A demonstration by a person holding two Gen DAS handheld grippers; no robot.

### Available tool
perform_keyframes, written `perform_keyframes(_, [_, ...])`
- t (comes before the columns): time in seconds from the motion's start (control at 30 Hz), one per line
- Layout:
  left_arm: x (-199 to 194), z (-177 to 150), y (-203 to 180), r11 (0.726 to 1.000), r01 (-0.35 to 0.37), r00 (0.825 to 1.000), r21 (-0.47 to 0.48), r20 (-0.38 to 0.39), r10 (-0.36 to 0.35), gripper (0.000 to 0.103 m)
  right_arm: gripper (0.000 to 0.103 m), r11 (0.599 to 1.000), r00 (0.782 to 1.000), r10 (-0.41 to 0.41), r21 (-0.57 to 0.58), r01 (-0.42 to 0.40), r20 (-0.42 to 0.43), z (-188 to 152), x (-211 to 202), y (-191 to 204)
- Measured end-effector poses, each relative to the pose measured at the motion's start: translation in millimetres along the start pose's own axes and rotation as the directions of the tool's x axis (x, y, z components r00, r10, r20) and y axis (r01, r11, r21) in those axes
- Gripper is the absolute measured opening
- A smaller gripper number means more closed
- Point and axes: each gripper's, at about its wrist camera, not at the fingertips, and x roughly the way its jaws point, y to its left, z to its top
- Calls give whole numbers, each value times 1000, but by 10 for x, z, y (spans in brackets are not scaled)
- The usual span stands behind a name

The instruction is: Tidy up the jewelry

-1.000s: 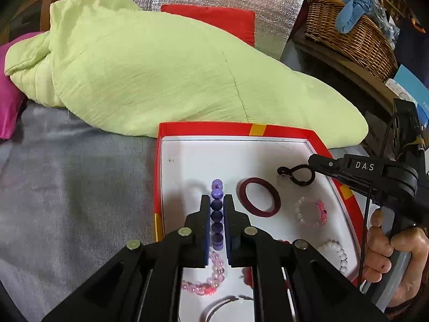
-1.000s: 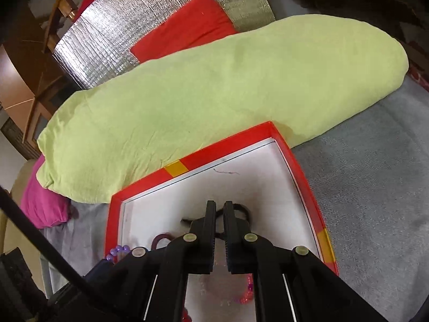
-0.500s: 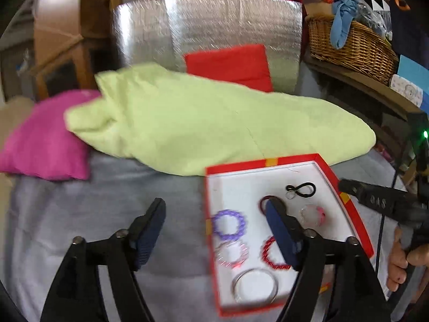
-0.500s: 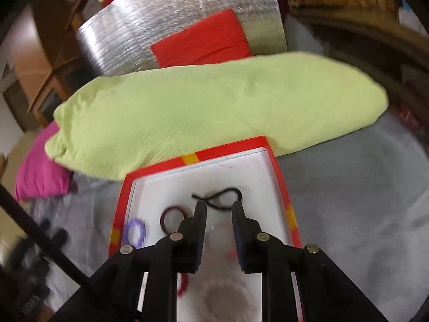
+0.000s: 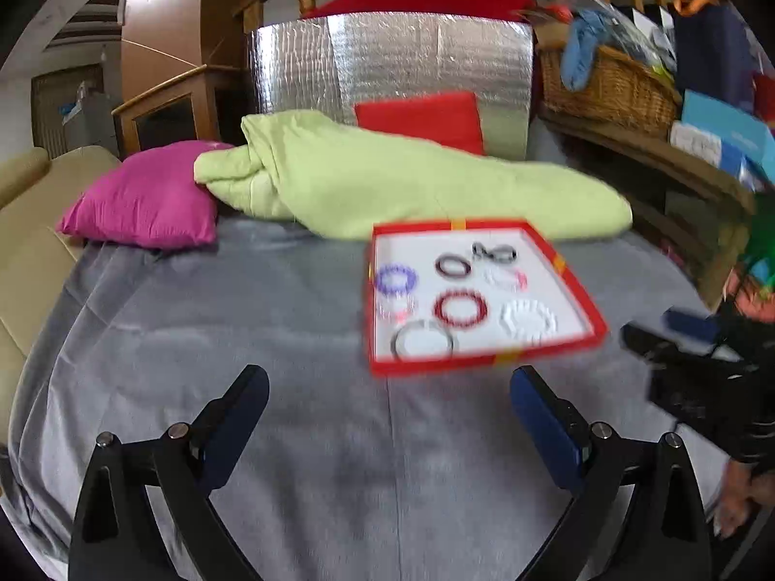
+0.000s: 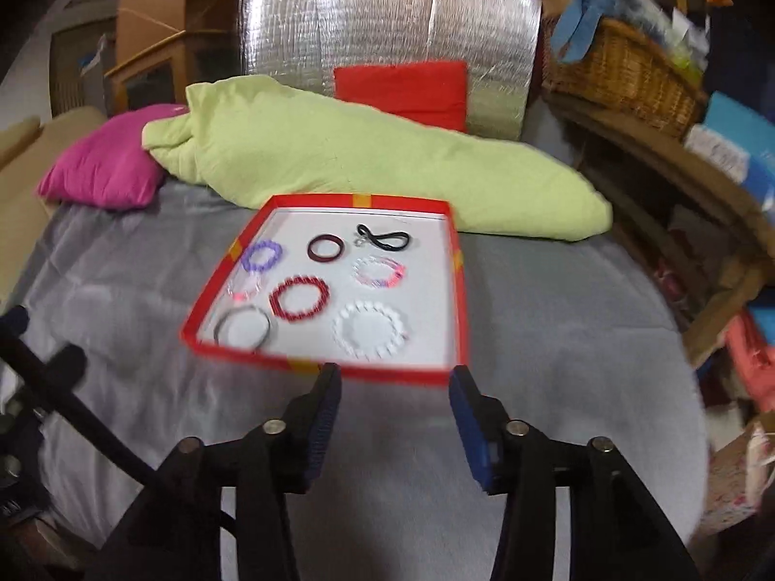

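Right wrist view: shallow red-rimmed cardboard tray w/ white floor (image 6: 457, 290) on grey blanket (image 6: 557, 319), holding 8 bracelets laid apart: purple beaded bracelet (image 6: 261, 255), dark maroon bangle (image 6: 325, 248), black cord loop (image 6: 385, 238), red beaded bracelet (image 6: 299, 298), white beaded bracelet (image 6: 370, 329) etc. Likely light; elastic bead strands floppy, may roll, so pinch across 1 strand; bangle stiff, take by rim. Right gripper (image 6: 395, 399) & left gripper (image 5: 387, 399) empty, jaws opening, short of tray. Motion blur; clasps and 2 pale pieces indistinct.
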Motion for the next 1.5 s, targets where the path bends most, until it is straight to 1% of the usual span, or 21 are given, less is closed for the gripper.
perform_keyframes(0.03, [13, -54, 8, 1000, -26, 1000, 4, -11, 27, 100, 56, 1000, 1000, -27, -16, 27, 13, -102, -93, 3])
perform_keyframes(0.13, [52, -104, 65, 997, -73, 997, 4, -23, 73, 100, 57, 997, 997, -71, -22, 72, 22, -250, -224, -14])
perform_keyframes(0.17, [66, -120, 97, 994, -107, 994, 6, -17, 107, 100, 57, 997, 997, -75, -17, 76, 24, -272, -237, -25])
perform_keyframes(0.23, [122, -124, 129, 983, -181, 983, 39, 0, 182, 100, 57, 996, 996, -91, -16, 91, 24, -277, -215, -32])
perform_keyframes(0.3, [161, -96, 158, 973, -224, 975, 56, 11, 223, 100, 57, 993, 992, -118, -20, 119, 34, -248, -177, -29])
perform_keyframes(0.37, [153, -66, 205, 973, -226, 974, 45, 29, 225, 100, 57, 991, 991, -130, -20, 131, 38, -234, -137, -24])
perform_keyframes(0.43, [155, -37, 226, 978, -209, 978, 27, 33, 208, 100, 57, 991, 991, -132, -17, 132, 27, -215, -62, -21])
perform_keyframes(0.57, [193, 12, 206, 985, -172, 985, 7, 25, 172, 100, 57, 990, 990, -137, -25, 137, -4, -214, 70, -8])
perform_keyframes(0.73, [286, 42, 137, 989, -147, 989, 0, -8, 147, 100, 57, 988, 989, -148, -33, 148, 5, -209, 103, -6])
perform_keyframes(0.9, [335, 25, 96, 986, -169, 985, 12, -25, 169, 100, 57, 988, 989, -149, -30, 149, 1, -224, 125, -38])
perform_keyframes(1.5, [335, 26, -18, 980, -197, 980, 34, -17, 198, 100, 57, 985, 985, -174, -4, 174, 20, -235, 63, -154])
